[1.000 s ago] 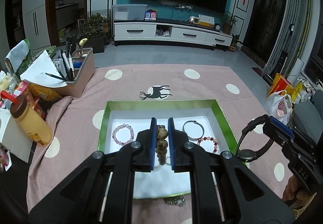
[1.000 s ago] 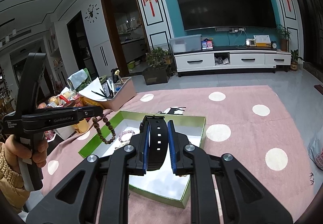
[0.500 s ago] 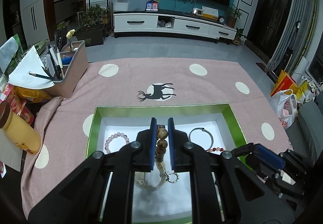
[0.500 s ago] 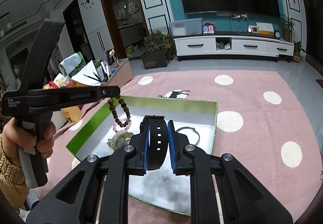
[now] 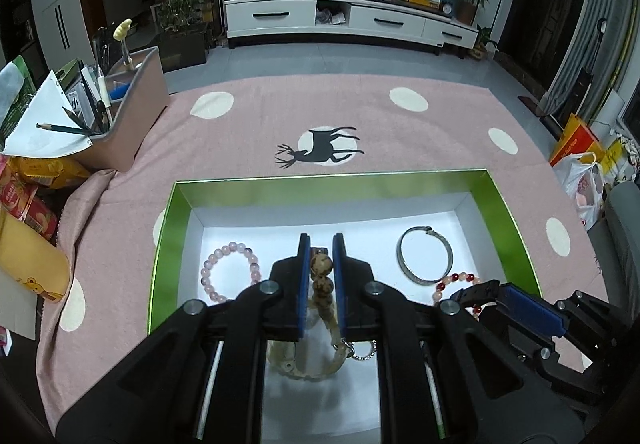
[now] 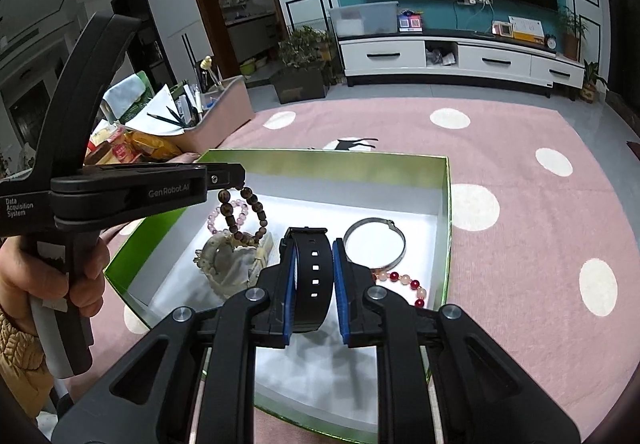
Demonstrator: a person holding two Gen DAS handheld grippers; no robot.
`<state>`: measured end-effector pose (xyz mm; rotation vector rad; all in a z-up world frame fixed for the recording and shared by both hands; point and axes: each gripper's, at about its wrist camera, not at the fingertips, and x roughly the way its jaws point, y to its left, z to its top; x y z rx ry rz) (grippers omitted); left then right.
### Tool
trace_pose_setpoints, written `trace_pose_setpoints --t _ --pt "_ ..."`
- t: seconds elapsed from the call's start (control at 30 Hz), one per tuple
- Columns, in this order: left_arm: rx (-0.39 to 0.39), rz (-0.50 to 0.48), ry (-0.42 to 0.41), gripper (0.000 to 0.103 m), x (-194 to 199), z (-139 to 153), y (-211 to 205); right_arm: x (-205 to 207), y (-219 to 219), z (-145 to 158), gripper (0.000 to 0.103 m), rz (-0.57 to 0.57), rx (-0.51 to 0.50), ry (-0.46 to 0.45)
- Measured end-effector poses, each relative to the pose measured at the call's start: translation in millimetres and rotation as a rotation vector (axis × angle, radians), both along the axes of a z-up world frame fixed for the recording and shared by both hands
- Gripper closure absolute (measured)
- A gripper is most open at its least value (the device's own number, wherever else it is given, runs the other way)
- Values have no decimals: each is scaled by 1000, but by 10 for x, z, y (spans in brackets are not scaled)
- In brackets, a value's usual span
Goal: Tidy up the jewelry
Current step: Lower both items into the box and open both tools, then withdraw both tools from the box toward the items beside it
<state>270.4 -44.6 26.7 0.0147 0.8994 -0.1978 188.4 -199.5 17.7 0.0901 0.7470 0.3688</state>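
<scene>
A green box [image 5: 332, 181] with a white floor lies on the pink cloth. My left gripper [image 5: 321, 264] is shut on a brown bead bracelet [image 5: 322, 266], which hangs over the box in the right wrist view [image 6: 244, 218]. My right gripper [image 6: 312, 272] is shut on a black watch strap [image 6: 314, 276] just above the box floor. In the box lie a pink bead bracelet [image 5: 230, 270], a silver bangle [image 5: 425, 258], a red and white bead bracelet [image 5: 456, 280] and a pale translucent bracelet with a ring charm [image 5: 316, 360].
A brown organizer [image 5: 128, 124] with pencils and paper stands at the back left. Snack packs [image 5: 32, 192] and a yellow bottle [image 5: 28, 260] lie at the left edge. The box's green rim [image 6: 447, 228] borders both grippers.
Both grippers have come down and forward over the box. The bead bracelet now hangs low over the pale bracelet. The watch strap sits deeper in the box.
</scene>
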Motion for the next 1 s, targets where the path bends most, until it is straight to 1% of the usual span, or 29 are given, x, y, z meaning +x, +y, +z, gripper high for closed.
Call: trace_pose_setpoints --t 0.13,0.17,0.2,0.23,0.27,0.3,0.37,0.4,0.43,0.5,0.53,0.63,0.67,0.7,0.77,0.83,0.93,1.0 --pt "12 -2 7 91 9 -16 -20 5 3 1 84 -11 -4 4" --pt "14 -2 6 89 3 -14 -18 0 0 11 80 -14 -2 2" --pt "17 1 4 83 -7 -5 -15 -10 -9 23 72 -19 -1 -2" --pt "21 5 1 73 -18 3 -9 -23 -23 41 69 -27 0 -8" --pt "24 10 -3 68 -33 17 0 -40 -39 62 65 -33 4 -15" --pt "25 11 -7 62 -46 29 4 -54 -55 79 65 -35 8 -20" --pt "31 12 -18 58 -92 69 17 -95 -93 119 65 -43 13 -31" --pt "32 14 -22 54 -111 82 25 -118 -110 136 65 -46 16 -36" --pt "33 19 -29 49 -148 107 40 -154 -132 160 63 -51 20 -43" --pt "34 21 -41 44 -204 149 73 -212 -172 193 58 -60 26 -53" --pt "37 24 -47 37 -240 170 88 -257 -200 219 54 -69 31 -60" --pt "42 37 -58 32 -346 226 149 -365 -274 268 48 -94 43 -76" --pt "43 42 -62 30 -382 247 172 -400 -298 289 48 -100 49 -81" --pt "42 53 -68 25 -436 276 208 -443 -325 306 48 -106 56 -86" --pt "36 60 -76 22 -513 324 257 -544 -371 350 47 -117 71 -100" --pt "29 75 -88 16 -630 385 330 -658 -423 393 46 -129 85 -114" --pt "11 101 -98 13 -793 456 429 -831 -503 449 46 -143 106 -139" --pt "-9 118 -104 13 -904 504 505 -951 -560 470 46 -150 115 -147"
